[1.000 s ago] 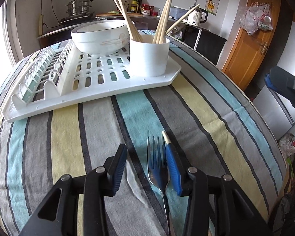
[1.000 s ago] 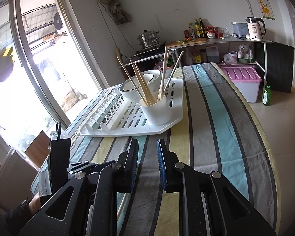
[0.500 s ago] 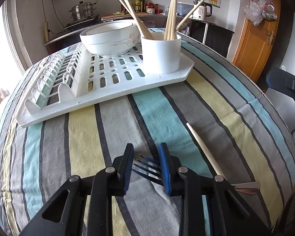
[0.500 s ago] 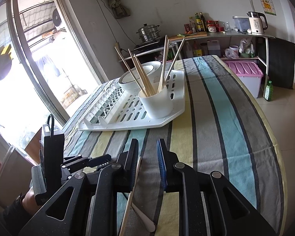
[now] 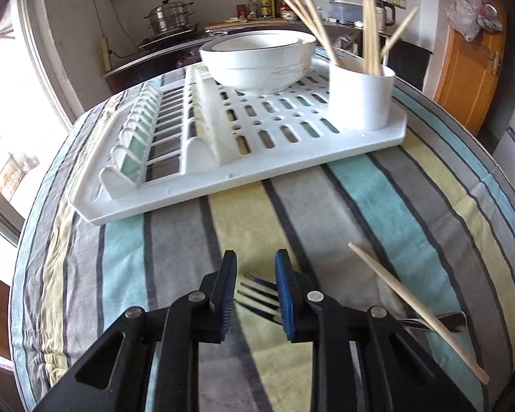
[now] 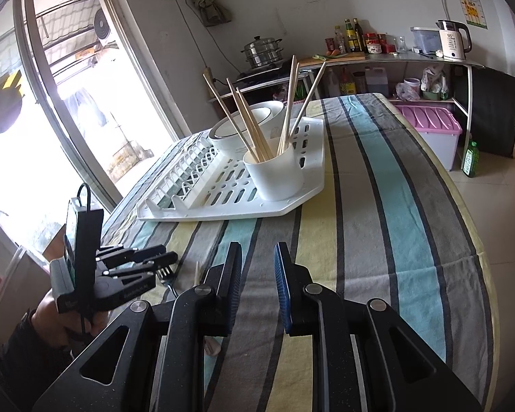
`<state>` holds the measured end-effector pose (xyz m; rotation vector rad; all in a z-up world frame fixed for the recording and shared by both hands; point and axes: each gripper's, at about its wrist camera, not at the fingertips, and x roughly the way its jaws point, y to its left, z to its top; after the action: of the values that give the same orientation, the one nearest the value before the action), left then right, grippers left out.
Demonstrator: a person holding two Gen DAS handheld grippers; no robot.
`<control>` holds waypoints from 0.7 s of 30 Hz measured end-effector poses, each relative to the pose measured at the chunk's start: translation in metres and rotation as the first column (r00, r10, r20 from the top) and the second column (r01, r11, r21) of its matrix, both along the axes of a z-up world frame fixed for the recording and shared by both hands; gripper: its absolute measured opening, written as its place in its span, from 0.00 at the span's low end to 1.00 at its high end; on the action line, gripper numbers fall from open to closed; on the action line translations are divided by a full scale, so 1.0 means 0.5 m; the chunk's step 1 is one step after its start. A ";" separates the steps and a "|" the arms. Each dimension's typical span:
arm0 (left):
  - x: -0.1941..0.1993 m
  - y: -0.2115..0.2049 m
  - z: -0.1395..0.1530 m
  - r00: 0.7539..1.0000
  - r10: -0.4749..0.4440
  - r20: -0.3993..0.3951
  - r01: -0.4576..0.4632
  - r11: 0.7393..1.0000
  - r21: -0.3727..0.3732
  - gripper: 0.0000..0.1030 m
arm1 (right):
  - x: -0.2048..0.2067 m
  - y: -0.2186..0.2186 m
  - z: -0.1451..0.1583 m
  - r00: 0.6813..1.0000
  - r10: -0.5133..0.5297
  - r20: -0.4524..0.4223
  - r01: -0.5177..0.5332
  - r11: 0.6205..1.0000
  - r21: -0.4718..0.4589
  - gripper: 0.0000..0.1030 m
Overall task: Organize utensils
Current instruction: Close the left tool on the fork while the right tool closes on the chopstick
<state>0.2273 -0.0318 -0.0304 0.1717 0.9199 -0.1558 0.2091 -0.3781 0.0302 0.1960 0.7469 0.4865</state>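
On the left, a white dish rack point(image 5: 195, 185) sits on a table covered by a striped cloth point(image 5: 412, 206). On the rack stand a white bowl point(image 5: 257, 65) and, to its right, a white cup point(image 5: 360, 99) with several chopsticks point(image 5: 309, 13) leaning out of it.

Nearer the camera, the left gripper point(image 5: 255, 288) has just been closing its jaws on a fork point(image 5: 257, 295). The blue pads now sit on either side of the fork's head, gripping it across the tines, and the fork looks raised just above the cloth. Its long axis runs crosswise to the gripper: tines point left and slightly away, and the handle trails to the right, passing under a loose chopstick point(image 5: 419, 312) that lies diagonally on the cloth.

Further right, the right gripper point(image 6: 257, 274) hovers nearly closed with nothing between its jaws.

Risks, as I judge them: the grip is on the thin tines, far from the fork's balance point, so the handle may droop or swing and the fork could slip free. The handle may also drag the loose chopstick off the table edge. Held sideways, the fork will need turning before it drops into the cup.
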 end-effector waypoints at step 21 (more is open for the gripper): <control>-0.066 0.148 0.023 0.989 0.111 -0.094 -0.139 0.916 -0.376 0.28 | 0.062 0.318 -0.131 0.936 0.306 -0.173 -0.347 0.880 -0.325 0.13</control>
<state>0.1945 0.0421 -0.0191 -0.2575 0.9507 -0.2208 0.2403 -0.2192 -0.0351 -0.2452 0.9755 0.6570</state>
